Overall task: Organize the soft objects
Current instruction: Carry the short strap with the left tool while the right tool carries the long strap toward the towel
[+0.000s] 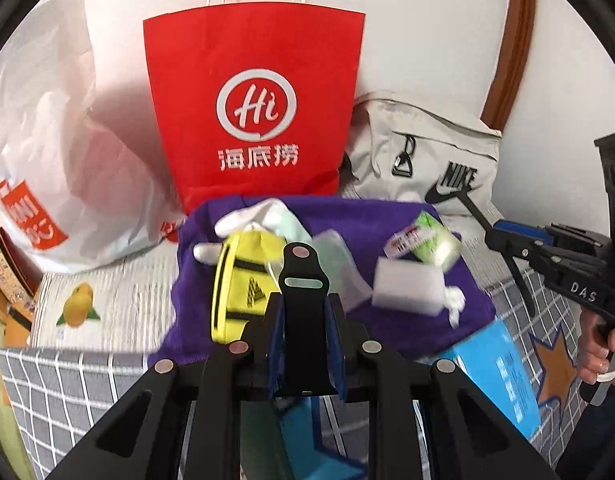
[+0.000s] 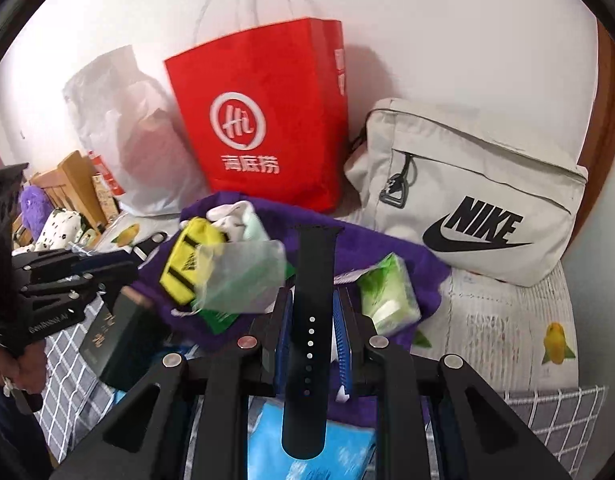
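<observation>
My left gripper [image 1: 303, 320] is shut on a black watch strap half with a slot and a stud [image 1: 302, 280], held upright above a purple cloth [image 1: 347, 216]. My right gripper [image 2: 313, 320] is shut on the other black strap half with holes [image 2: 313, 300]. On the purple cloth [image 2: 387, 240] lie a yellow pouch [image 1: 243, 288], white socks [image 1: 247, 216], a green tissue pack [image 1: 431, 240], a white sponge block [image 1: 407, 286] and a clear plastic bag [image 2: 243, 276]. The right gripper also shows at the right edge of the left wrist view [image 1: 547, 252].
A red paper bag [image 1: 255, 100], a white plastic bag [image 1: 47, 140] and a beige Nike bag [image 2: 479, 200] stand against the wall. A blue box [image 1: 503, 376] and a dark booklet [image 2: 115, 340] lie on the checked cover [image 1: 67, 380]. Wooden furniture with plush toys [image 2: 47, 216] stands at the left.
</observation>
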Tool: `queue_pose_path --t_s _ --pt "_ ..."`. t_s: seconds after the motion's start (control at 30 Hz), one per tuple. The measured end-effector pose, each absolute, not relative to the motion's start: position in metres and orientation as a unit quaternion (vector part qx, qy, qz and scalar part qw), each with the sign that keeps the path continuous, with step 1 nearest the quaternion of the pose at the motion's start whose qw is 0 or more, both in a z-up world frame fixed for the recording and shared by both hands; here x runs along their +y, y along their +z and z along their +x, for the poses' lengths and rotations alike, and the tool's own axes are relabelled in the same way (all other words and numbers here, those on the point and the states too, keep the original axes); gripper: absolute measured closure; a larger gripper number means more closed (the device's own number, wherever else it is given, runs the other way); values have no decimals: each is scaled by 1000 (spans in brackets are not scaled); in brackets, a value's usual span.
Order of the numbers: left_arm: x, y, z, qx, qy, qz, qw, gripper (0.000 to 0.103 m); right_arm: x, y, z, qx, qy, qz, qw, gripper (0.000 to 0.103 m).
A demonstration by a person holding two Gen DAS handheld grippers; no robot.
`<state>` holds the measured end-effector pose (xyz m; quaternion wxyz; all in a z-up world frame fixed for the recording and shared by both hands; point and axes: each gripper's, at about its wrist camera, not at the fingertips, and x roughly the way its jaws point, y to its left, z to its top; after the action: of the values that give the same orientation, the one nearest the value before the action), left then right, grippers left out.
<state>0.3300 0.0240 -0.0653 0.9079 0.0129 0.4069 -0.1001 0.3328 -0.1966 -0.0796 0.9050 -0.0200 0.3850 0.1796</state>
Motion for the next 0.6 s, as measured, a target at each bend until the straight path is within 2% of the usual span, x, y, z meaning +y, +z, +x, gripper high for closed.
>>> queue_pose_path --t_s 0.27,0.6 --pt "20 -71 375 415 -104 7 904 83 -197 -94 368 401 178 -29 898 82" --pt "8 -103 405 441 -114 0 890 83 -193 -128 385 446 194 -42 873 82"
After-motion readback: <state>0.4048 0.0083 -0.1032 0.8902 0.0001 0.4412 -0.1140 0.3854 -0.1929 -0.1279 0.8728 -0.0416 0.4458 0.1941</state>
